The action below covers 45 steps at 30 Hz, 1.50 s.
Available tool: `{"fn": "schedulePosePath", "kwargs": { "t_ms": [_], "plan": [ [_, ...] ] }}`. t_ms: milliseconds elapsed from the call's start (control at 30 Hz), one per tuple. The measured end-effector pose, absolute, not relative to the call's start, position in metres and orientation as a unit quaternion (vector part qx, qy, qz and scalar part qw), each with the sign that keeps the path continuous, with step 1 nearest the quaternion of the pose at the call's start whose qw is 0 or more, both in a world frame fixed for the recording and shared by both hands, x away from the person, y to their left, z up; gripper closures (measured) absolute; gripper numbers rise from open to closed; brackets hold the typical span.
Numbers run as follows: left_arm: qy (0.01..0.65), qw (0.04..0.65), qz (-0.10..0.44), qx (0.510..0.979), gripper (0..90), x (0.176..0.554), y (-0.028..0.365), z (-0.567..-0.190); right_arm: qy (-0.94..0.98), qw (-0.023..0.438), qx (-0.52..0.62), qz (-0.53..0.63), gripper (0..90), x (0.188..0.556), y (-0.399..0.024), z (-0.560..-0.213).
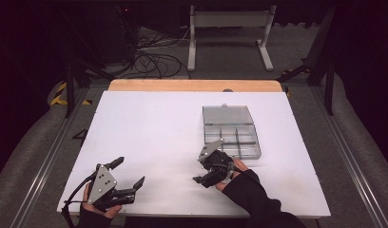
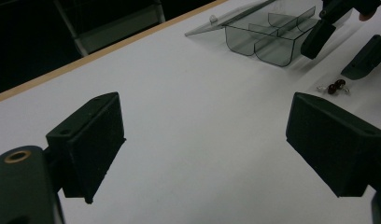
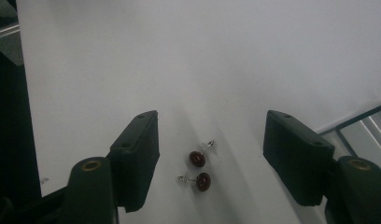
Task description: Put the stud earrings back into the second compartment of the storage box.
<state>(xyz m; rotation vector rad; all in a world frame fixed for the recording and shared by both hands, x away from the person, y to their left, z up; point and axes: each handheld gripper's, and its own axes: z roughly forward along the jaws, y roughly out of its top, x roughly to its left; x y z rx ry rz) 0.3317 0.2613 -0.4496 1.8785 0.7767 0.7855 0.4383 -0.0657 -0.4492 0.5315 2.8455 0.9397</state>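
Right hand-held gripper (image 3: pixel 212 161) astride earrings (image 3: pixel 199 170)

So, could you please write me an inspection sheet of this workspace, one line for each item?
Surface: white table with a wooden far edge, bare apart from the items below.
Job's things: clear compartment box, lid open and lying flat behind it; two dark red stud earrings on the table, close together.
Clutter: nothing seen.
Grippers: left gripper open near the front left corner, holding nothing; right gripper open, its fingers on either side of the earrings without touching them.
Cables: a black cable trails from the left gripper; a tangle of cables on the floor.
Surroundings: dark room, grey metal stand beyond the table.
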Motion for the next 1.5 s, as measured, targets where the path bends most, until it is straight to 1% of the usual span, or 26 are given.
{"fn": "schedulePosePath", "kwargs": {
  "t_ms": [267,433,633,800,900,933,1033,1300,1500],
  "plan": [
    [0.316,0.462,0.321,0.764,11.9,0.332,0.261,-0.450,0.944,0.037,0.174,0.279,41.3,0.440,-0.059,-0.457],
    [0.314,0.462,0.322,0.764,11.9,0.332,0.261,-0.450,0.949,0.036,0.173,0.261,45.7,0.440,-0.054,-0.463],
    [0.315,0.461,0.324,0.764,12.2,0.331,0.261,-0.449,0.953,0.036,0.176,0.242,53.2,0.440,-0.051,-0.467],
    [0.313,0.460,0.324,0.765,12.1,0.331,0.261,-0.450,0.953,0.054,0.177,0.239,63.8,0.437,-0.049,-0.467],
    [0.313,0.461,0.325,0.764,12.1,0.331,0.260,-0.449,0.953,0.054,0.179,0.237,74.5,0.435,-0.048,-0.467],
    [0.314,0.460,0.325,0.764,12.1,0.331,0.260,-0.449,0.954,0.055,0.177,0.237,75.9,0.435,-0.047,-0.467],
    [0.313,0.460,0.325,0.765,12.1,0.331,0.260,-0.450,0.953,0.054,0.184,0.234,77.3,0.435,-0.046,-0.466],
    [0.313,0.460,0.326,0.764,12.1,0.331,0.260,-0.449,0.953,0.054,0.184,0.236,77.5,0.435,-0.046,-0.466],
    [0.312,0.458,0.326,0.766,12.2,0.331,0.258,-0.450,0.949,0.064,0.180,0.252,77.5,0.433,-0.048,-0.458]
  ]
}}
